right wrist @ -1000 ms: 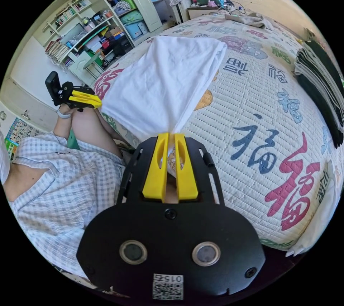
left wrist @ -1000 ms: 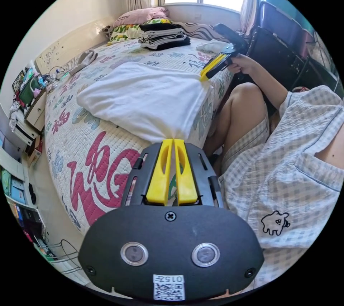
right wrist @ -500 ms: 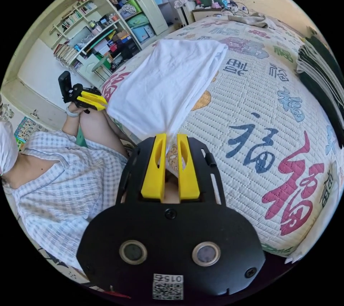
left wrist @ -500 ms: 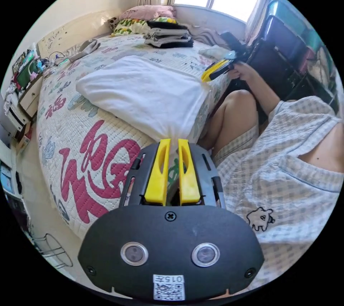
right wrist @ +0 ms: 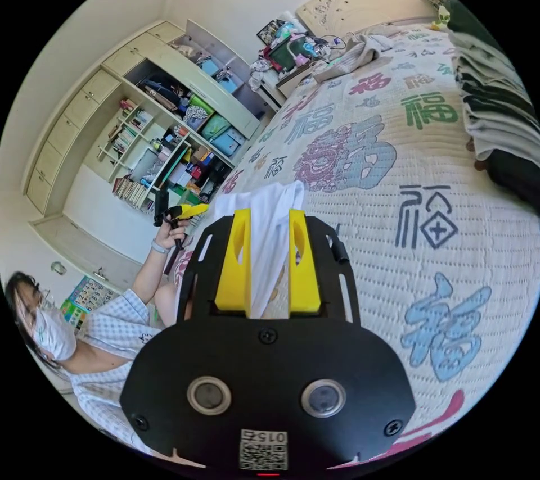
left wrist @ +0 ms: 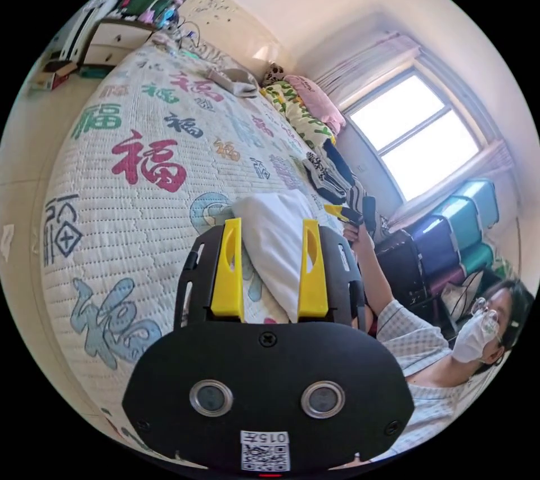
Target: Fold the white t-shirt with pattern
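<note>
Left claw (left wrist: 269, 227) spread wide above the white t-shirt (left wrist: 278, 255), right claw (right wrist: 269, 218) likewise spread with the shirt seen between its jaws, shirt lying folded on the patterned bedspread (left wrist: 140, 165) near the bed's edge, stack of folded clothes (right wrist: 495, 109) beyond

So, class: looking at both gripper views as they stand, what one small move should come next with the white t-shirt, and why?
Probably lower one gripper to the t-shirt's short edge and fold it in half. The left gripper and right gripper both stand open, jaws spread and pressing nothing, while the shirt lies on the bed as a long narrow strip.
</note>
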